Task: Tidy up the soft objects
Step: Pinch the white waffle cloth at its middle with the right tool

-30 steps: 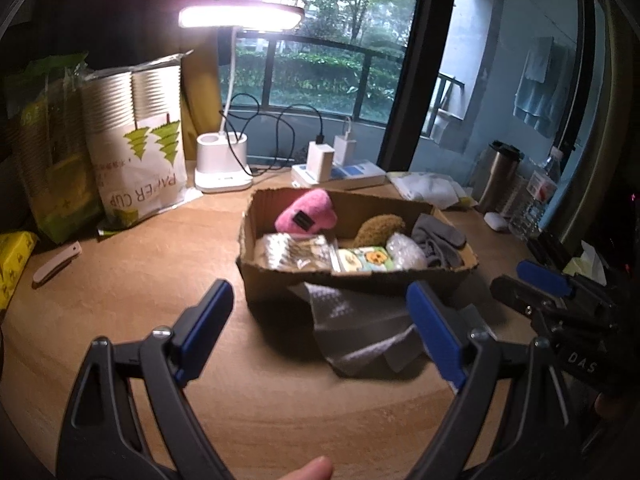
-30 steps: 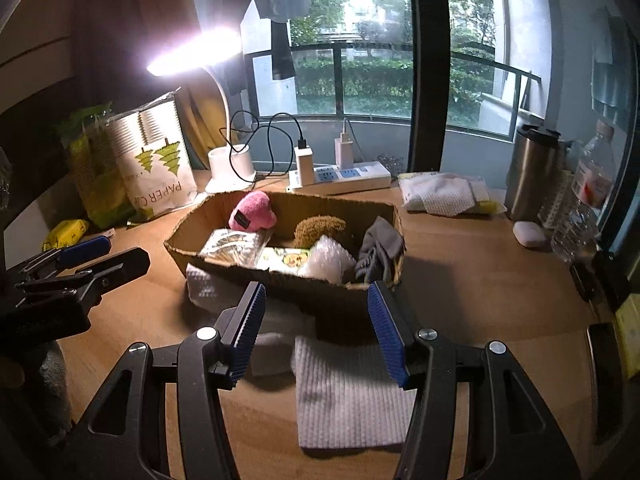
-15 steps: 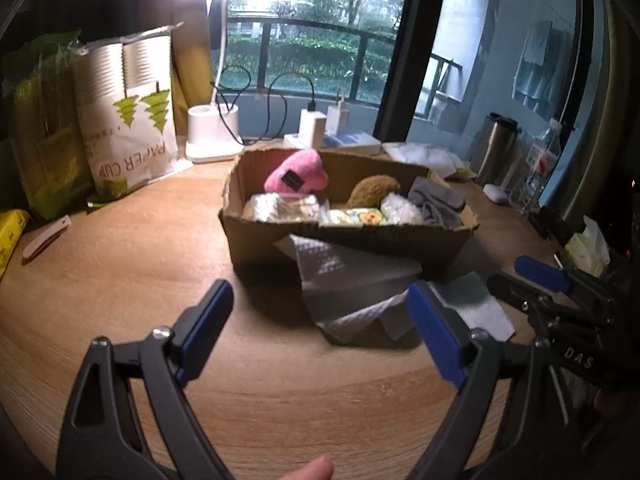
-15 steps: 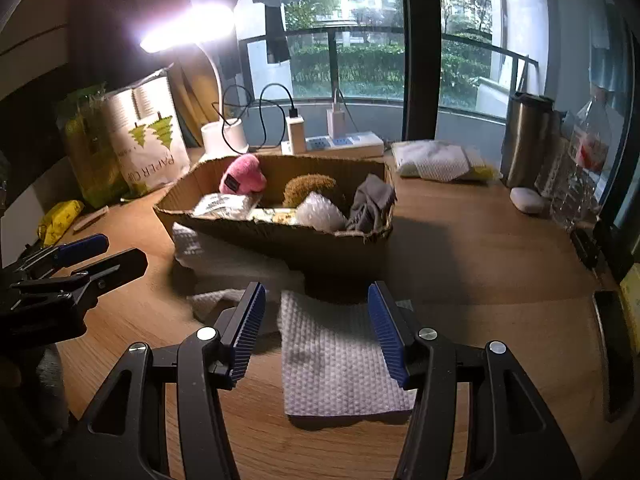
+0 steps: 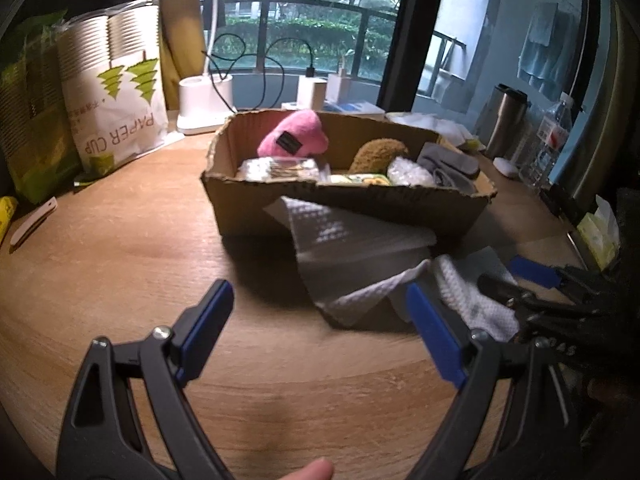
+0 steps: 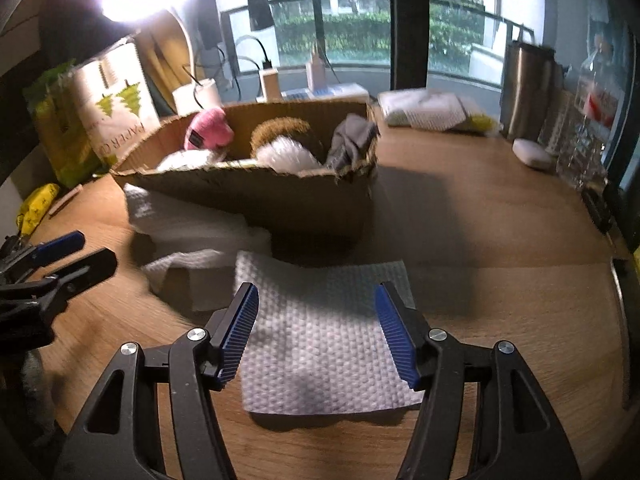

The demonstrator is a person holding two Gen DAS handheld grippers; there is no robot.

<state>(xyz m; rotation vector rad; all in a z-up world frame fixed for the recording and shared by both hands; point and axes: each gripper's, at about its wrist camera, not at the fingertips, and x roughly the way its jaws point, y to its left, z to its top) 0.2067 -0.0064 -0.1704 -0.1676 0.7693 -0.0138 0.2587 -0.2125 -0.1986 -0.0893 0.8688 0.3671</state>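
A cardboard box on the wooden table holds a pink plush, a brown plush, a white fluffy item, a grey cloth and packets. A crumpled white cloth leans on the box front. A flat white cloth lies beside it. My left gripper is open and empty, low before the crumpled cloth. My right gripper is open and empty, over the flat cloth.
A paper cup bag, green packs and a lamp base stand at the back left. A power strip, folded cloths, a steel mug and bottle stand at the back right.
Both grippers have dropped lower and moved in toward the cloths in front of the box. Both stay open. The box and its contents have not moved.
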